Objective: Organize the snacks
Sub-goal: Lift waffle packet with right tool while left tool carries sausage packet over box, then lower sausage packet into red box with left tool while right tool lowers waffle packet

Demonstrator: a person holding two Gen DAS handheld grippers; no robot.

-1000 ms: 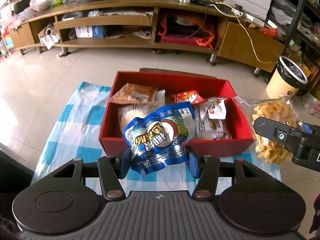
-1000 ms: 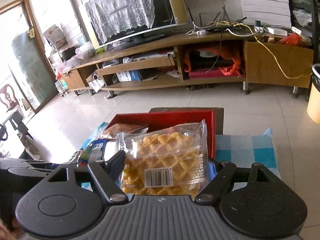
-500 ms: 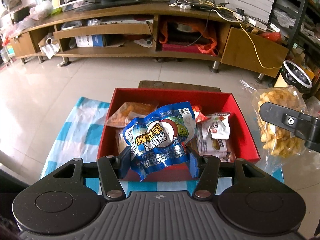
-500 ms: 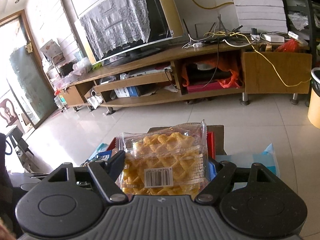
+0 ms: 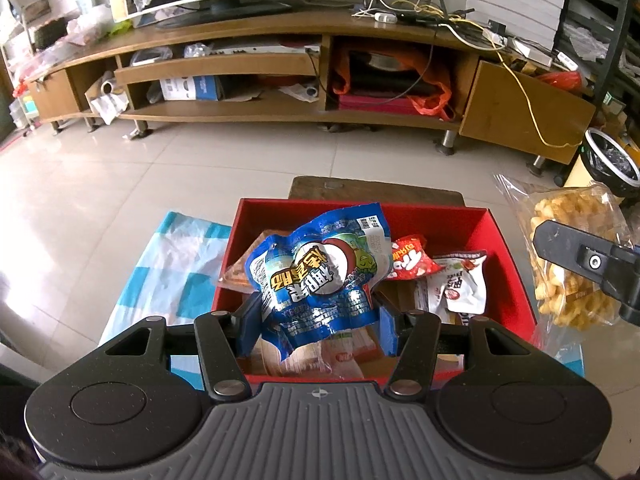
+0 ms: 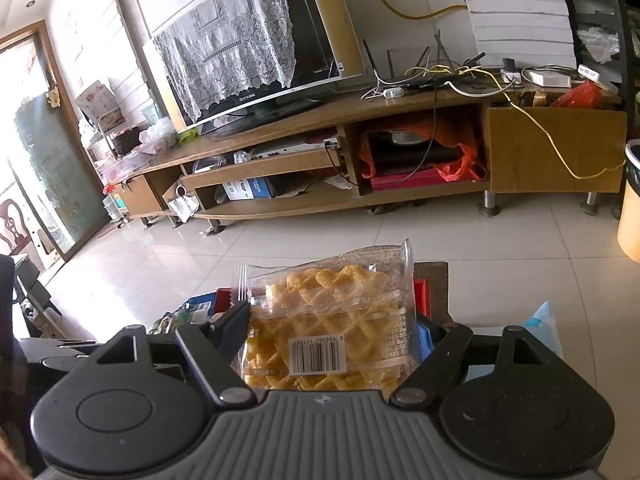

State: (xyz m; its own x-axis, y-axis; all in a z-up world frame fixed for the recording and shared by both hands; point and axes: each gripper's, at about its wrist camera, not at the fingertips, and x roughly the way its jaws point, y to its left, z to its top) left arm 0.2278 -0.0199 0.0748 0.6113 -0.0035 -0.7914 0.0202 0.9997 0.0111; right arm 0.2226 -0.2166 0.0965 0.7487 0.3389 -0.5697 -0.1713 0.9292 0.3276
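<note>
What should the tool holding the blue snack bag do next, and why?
Probably open and let go. The left tool grips the blue snack bag right over the red box, where other snacks already lie, so it should drop inside. The right tool, holding the waffle pack, can follow.

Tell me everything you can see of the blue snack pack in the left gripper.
The blue snack pack is a glossy, crinkled plastic pouch with a white-and-red round emblem, yellow lettering and small white print. It stands roughly upright, clamped low down between the left gripper's blue fingers, above the red box and its other packets.
</note>
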